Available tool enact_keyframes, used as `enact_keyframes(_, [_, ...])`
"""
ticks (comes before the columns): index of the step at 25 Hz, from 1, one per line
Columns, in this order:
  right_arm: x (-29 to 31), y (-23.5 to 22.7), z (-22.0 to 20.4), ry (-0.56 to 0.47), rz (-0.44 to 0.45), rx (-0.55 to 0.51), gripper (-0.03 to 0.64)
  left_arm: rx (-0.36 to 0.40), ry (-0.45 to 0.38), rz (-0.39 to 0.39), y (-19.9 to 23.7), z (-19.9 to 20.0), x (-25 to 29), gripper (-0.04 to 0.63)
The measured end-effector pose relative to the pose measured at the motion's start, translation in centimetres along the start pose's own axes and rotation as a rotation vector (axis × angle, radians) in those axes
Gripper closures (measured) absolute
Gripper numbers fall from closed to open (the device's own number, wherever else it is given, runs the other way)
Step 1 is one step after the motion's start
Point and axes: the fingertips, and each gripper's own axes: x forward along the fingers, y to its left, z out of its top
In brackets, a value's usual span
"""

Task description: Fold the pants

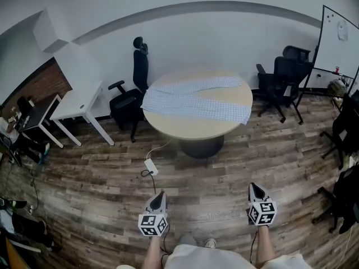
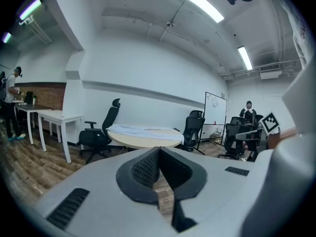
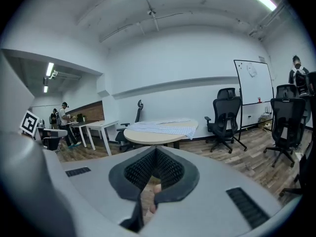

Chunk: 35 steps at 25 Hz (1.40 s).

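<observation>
Pants (image 1: 196, 98) spread out flat on the round bench (image 1: 190, 126), far off across the wood floor (image 1: 101, 172). Thin pale cloth with small checks, so likely soft, light and floppy (no stiff parts to be seen from here). One end hanging a bit over the bench edge on the right. Not slippery by the look of it, and not breakable. Bound to sag and bunch up if lifted by one spot only. Best to pinch two corners of one end at once, one corner for each side, then lift and lay over the other end. Waist end hard to pick out from this far. Left hand-held gripper (image 2: 159, 154) shut tight, with nothing in it. Right hand-held gripper (image 3: 154, 154) shut tight too, also with nothing in it. Both held low and pointed toward the bench. Folding not yet begun: first walk up close, then open the jaws wide.
</observation>
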Motion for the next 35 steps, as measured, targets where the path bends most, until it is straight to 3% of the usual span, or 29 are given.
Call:
enact_keyframes(12, [4.9, -1.5, 0.7, 0.009, 0.003, -0.005, 0.589, -0.014, 0.009, -0.013, 0.7, 0.3, 5.4, 0.563])
enact_keyframes(22, [13.9, -1.4, 4.1, 0.026, -0.009, -0.035, 0.589, -0.048, -0.003, -0.031, 5.6, 2.3, 13.9, 0.563])
enact_keyframes(35, [27.4, 1.2, 9.1, 0.035, -0.044, -0.042, 0.589, -0.071, 0.000, -0.067, 16.0, 6.9, 24.8, 0.563])
